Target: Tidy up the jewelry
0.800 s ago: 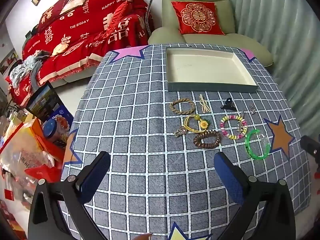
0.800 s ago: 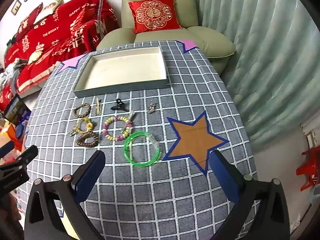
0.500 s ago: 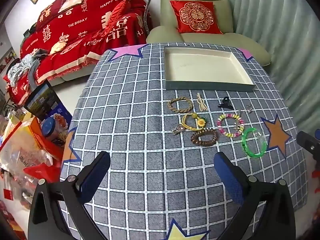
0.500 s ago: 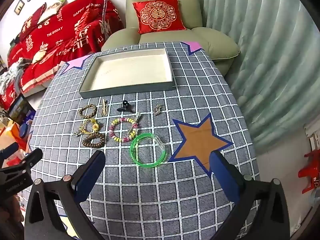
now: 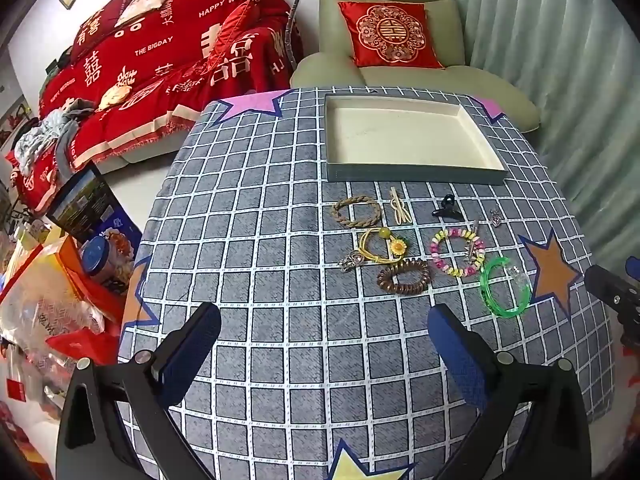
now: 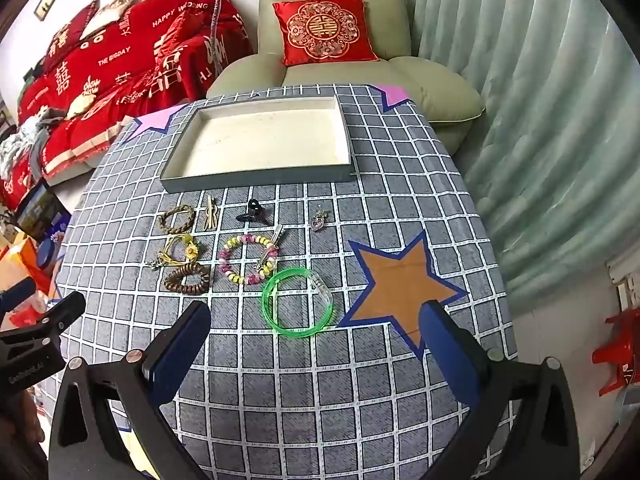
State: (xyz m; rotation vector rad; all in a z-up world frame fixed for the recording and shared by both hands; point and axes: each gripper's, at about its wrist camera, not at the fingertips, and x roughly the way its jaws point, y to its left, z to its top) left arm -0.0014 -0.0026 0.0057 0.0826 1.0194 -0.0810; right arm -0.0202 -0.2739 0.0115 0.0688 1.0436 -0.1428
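Observation:
Several pieces of jewelry lie on the checked tablecloth in front of an empty cream tray [image 5: 416, 174] [image 6: 256, 179]. Among them are a green bangle [image 5: 505, 288] [image 6: 297, 301], a pastel bead bracelet [image 5: 457, 253] [image 6: 248, 259], a brown coil hair tie [image 5: 403, 277] [image 6: 187, 279], a yellow flower tie [image 5: 383, 245] [image 6: 182, 249], a braided rope bracelet [image 5: 356, 212] [image 6: 177, 218], a black claw clip [image 5: 444, 207] [image 6: 251, 215] and a small silver charm [image 6: 320, 219]. My left gripper [image 5: 324, 328] hovers open over bare cloth near the table's front. My right gripper [image 6: 314, 328] is open just short of the green bangle.
A green armchair [image 6: 332, 40] with a red cushion stands behind the table, next to a sofa under a red cover [image 5: 160, 64]. Curtains [image 6: 540, 100] hang on the right. Bags and boxes [image 5: 52, 272] crowd the floor at the left. Star stickers [image 6: 400, 280] mark the cloth.
Both grippers have drawn back a little from the table, so the tray and jewelry sit slightly farther away. Both stay open and nothing on the cloth has moved.

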